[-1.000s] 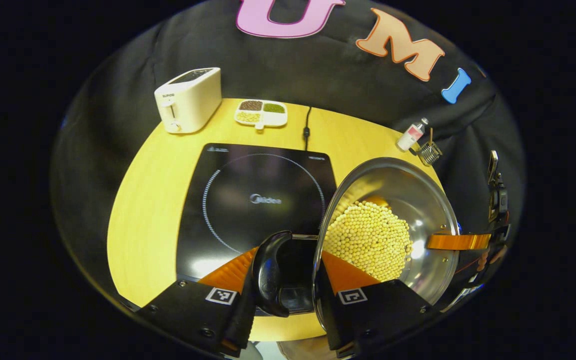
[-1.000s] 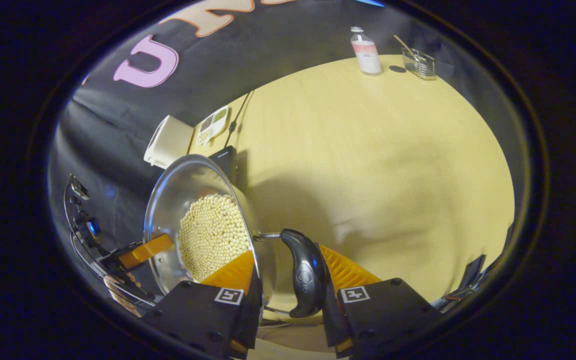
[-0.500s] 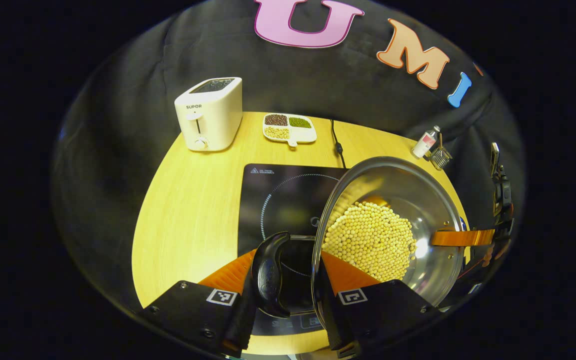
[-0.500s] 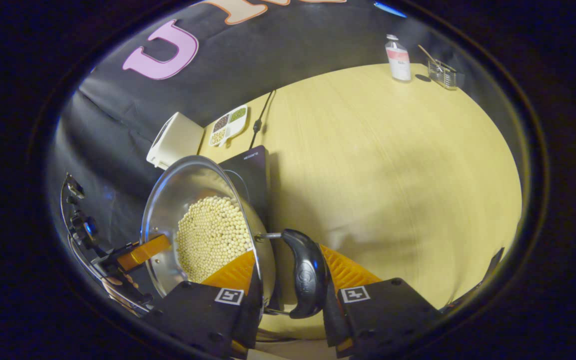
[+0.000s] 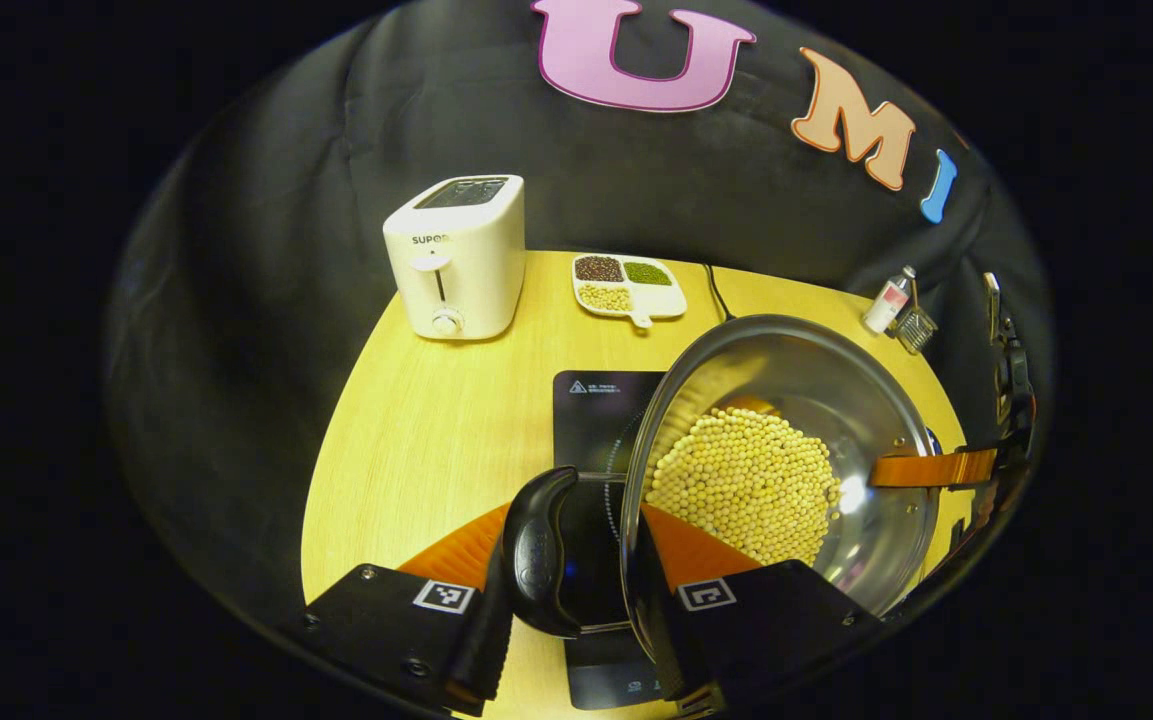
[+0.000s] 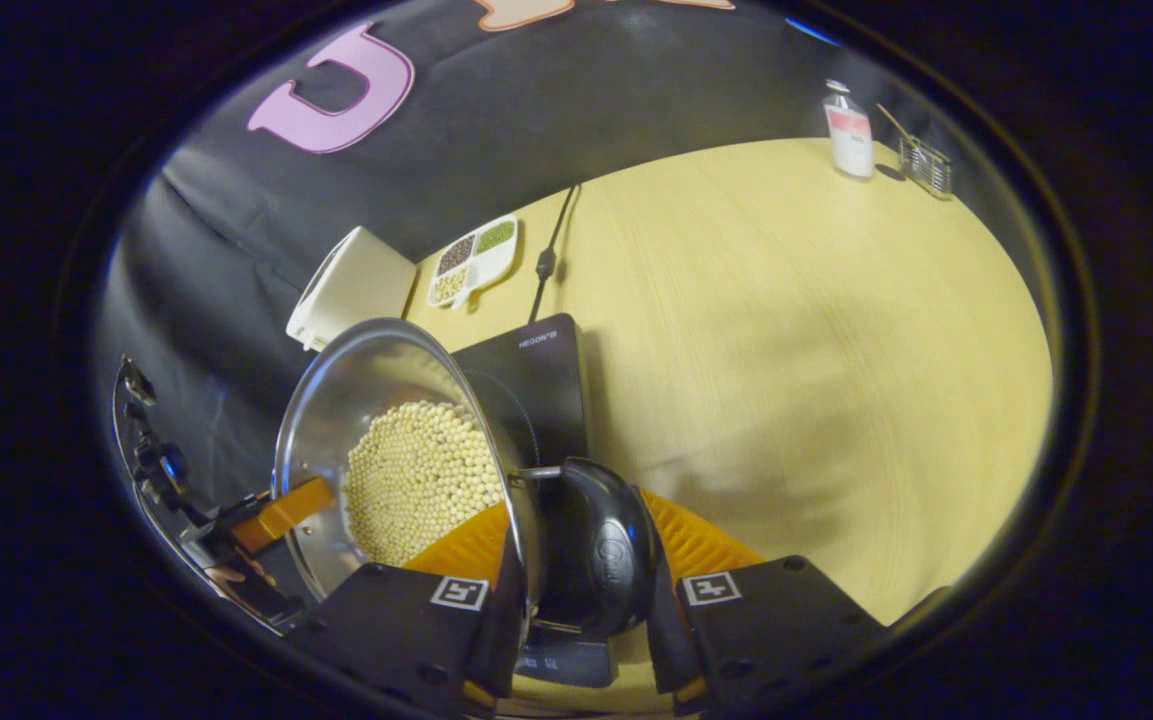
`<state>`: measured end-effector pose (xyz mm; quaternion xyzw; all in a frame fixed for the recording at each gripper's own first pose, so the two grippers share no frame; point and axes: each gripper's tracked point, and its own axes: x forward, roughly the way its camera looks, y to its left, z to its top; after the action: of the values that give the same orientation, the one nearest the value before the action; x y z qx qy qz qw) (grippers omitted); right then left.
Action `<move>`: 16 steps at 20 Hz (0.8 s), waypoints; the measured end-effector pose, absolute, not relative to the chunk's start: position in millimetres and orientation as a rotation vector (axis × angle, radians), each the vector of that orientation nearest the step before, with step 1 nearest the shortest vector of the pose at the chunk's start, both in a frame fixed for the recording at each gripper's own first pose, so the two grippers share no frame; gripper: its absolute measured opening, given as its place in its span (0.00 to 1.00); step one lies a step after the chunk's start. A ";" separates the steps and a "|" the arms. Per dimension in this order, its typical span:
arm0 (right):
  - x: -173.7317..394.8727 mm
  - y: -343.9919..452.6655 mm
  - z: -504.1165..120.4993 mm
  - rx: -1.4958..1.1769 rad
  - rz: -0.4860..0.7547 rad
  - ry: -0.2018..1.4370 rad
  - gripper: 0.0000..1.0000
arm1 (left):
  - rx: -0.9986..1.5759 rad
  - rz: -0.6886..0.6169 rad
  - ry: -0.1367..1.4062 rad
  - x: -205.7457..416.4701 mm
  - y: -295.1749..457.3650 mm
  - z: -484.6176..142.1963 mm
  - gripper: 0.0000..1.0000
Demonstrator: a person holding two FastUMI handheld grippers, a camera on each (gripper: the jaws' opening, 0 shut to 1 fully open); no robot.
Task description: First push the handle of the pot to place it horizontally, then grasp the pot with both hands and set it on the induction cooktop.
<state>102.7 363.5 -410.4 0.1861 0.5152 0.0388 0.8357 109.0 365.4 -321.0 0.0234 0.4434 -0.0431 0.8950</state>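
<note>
A steel pot (image 5: 796, 380) holding pale round beans (image 5: 746, 480) hangs between both grippers, over the black induction cooktop (image 5: 596, 400). My left gripper (image 5: 571, 540) is shut on the pot's black left handle (image 5: 536, 545); the pot sits to its right. Across the rim, a finger of the other gripper (image 5: 926, 468) grips the far side. In the right gripper view, my right gripper (image 6: 576, 540) is shut on the other black handle (image 6: 606, 550), with the pot (image 6: 366, 370) to its left above the cooktop (image 6: 546, 370). I cannot tell whether the pot's base touches the glass.
On the round yellow table (image 5: 436, 430) a white toaster (image 5: 456, 255) and a divided dish of beans (image 5: 628, 285) stand at the back. The cooktop's cord (image 5: 716, 290) runs to the wall. A small bottle (image 5: 886, 300) and a wire holder (image 5: 916, 328) sit at the far right edge.
Both grippers have carried the pot leftward across the table. The cooktop, earlier beside the pot, now lies under it. Both grips are unchanged.
</note>
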 end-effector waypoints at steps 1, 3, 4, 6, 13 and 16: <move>105.0 365.3 -412.3 0.394 0.080 1.089 0.48 | 0.053 -0.088 0.916 111.9 367.8 -321.8 0.59; 108.8 367.5 -415.3 0.395 0.074 1.087 0.48 | 0.059 -0.086 0.916 111.4 367.9 -321.6 0.59; 109.7 367.0 -417.2 0.392 0.068 1.088 0.49 | 0.060 -0.086 0.919 112.7 368.7 -323.6 0.60; 113.5 365.8 -418.5 0.392 0.056 1.091 0.48 | 0.060 -0.087 0.927 117.2 369.6 -329.6 0.61; 122.5 362.2 -416.5 0.393 0.052 1.067 0.55 | 0.065 -0.066 0.941 127.4 371.1 -341.9 0.66; 124.1 364.2 -415.4 0.401 0.063 1.062 0.57 | 0.059 -0.055 0.952 124.0 372.9 -344.2 0.67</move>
<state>124.1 364.2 -415.4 0.1899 0.5029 0.0296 0.8427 124.0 372.9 -344.2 0.0284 0.4580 -0.0263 0.8881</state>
